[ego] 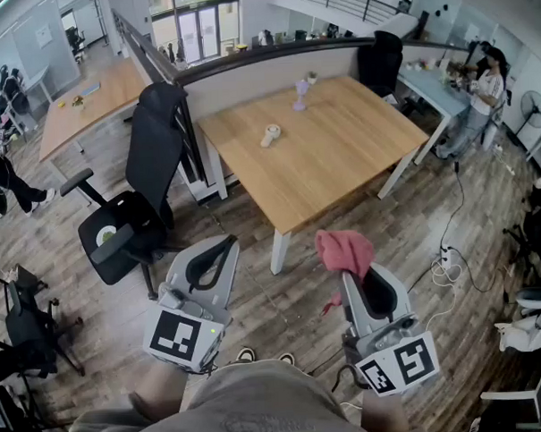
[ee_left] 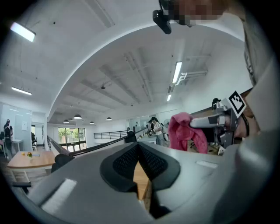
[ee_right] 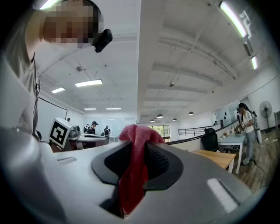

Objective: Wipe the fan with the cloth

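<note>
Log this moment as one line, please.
left gripper: shut, empty | right gripper: shut on red cloth | wiping: not started

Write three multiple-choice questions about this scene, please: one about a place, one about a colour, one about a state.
1. Where does the small purple fan stand?
A. on the wooden table
B. on the floor
C. between a gripper's jaws

2. What colour is the cloth?
A. blue
B. pinkish red
C. white

3. How is the left hand-held gripper?
A. shut, with nothing in it
B. shut on the cloth
C. wide open

Answers:
1. A: in the head view the fan stands upright near the table's far edge.
2. B: both gripper views show it pinkish red.
3. A: its pads meet with nothing between them; the cloth is clamped in the right hand-held gripper.
</note>
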